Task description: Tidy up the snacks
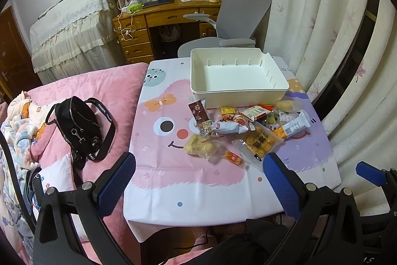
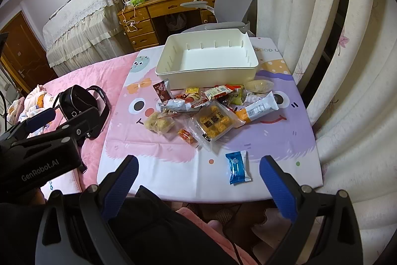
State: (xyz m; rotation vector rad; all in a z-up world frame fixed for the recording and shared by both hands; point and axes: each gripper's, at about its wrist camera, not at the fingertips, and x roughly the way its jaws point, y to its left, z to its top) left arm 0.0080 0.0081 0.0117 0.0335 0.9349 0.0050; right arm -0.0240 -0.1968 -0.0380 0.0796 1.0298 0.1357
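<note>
A pile of wrapped snacks (image 1: 245, 131) lies on the cartoon-print table (image 1: 173, 190) in front of an empty white bin (image 1: 238, 76). The pile also shows in the right wrist view (image 2: 211, 113), with the bin (image 2: 208, 61) behind it. A blue snack packet (image 2: 238, 167) lies apart, near the front edge. My left gripper (image 1: 198, 170) is open and empty, above the near part of the table. My right gripper (image 2: 198, 175) is open and empty, just short of the blue packet.
A pink bed with a black shoulder bag (image 1: 79, 126) lies left of the table. A grey office chair (image 1: 235, 16) and a wooden desk (image 1: 153, 21) stand behind the bin. White curtains (image 1: 322, 41) hang on the right. The left gripper's body (image 2: 42, 148) shows at left.
</note>
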